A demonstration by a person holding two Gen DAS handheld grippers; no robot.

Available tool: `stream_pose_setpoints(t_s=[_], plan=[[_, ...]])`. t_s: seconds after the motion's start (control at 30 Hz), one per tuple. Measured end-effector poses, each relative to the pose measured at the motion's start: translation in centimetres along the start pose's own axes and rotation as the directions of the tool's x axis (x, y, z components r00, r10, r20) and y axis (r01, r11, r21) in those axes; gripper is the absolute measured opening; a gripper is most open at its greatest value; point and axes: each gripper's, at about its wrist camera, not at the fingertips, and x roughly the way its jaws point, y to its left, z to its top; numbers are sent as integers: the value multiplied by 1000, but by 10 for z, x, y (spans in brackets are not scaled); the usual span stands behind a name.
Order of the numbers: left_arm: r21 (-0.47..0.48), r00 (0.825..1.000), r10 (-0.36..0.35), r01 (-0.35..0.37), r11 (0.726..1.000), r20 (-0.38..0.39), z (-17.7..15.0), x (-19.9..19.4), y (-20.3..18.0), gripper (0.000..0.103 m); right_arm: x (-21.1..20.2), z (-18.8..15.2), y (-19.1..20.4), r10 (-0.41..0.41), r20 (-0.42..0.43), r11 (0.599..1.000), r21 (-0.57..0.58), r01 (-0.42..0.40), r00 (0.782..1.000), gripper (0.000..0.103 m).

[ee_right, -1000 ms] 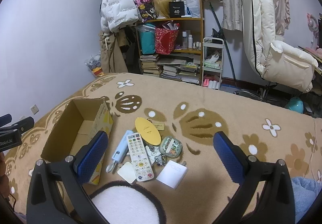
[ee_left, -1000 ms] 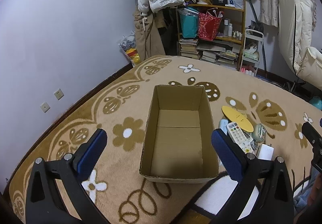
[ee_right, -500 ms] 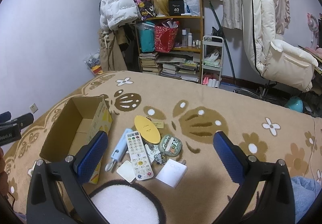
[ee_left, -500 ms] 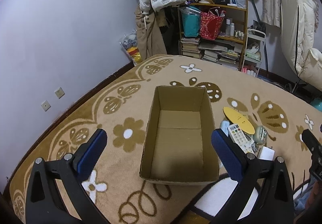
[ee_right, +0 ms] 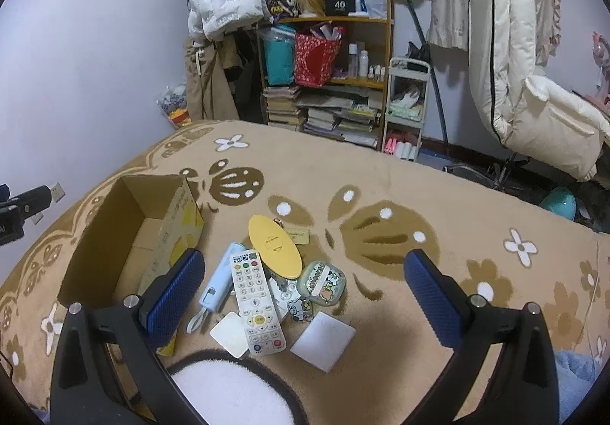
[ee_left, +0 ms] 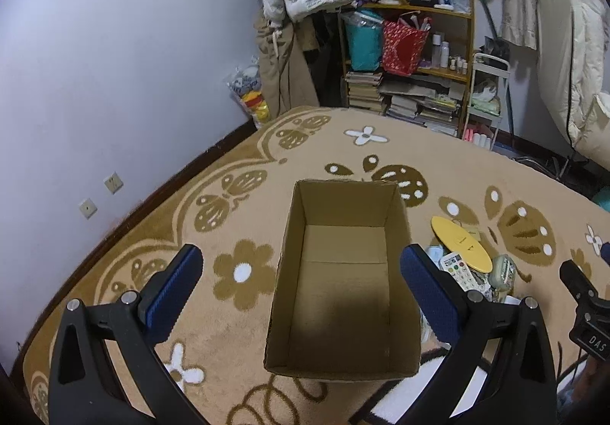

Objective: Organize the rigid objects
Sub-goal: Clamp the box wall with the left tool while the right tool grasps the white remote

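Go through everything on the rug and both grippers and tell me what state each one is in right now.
Cardboard box: open-topped, empty, upright on the rug.
Remote control: lying flat, buttons up, outside the box.
Yellow oval case: flat, shut.
Green earbud case: lid shut.
Blue tube: lying on its side.
Left gripper: open, empty.
Right gripper: open, empty.

You are facing an open brown cardboard box (ee_left: 339, 295), unobstructed from above; at frame right, a white remote control (ee_right: 256, 301) is crowding neighbouring clutter.
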Motion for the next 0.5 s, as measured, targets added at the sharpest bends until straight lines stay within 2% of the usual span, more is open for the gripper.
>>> stream_pose_setpoints(t_s=[0.27,0.5], plan=[[-7,994,57,-58,998,-94,1,45,13,102,42,3,-6,28,-96,999,32,-25,995,103],[30,982,59,-55,998,-179,-11,80,15,102,77,-1,-5,41,-160,999,23,-38,986,103]])
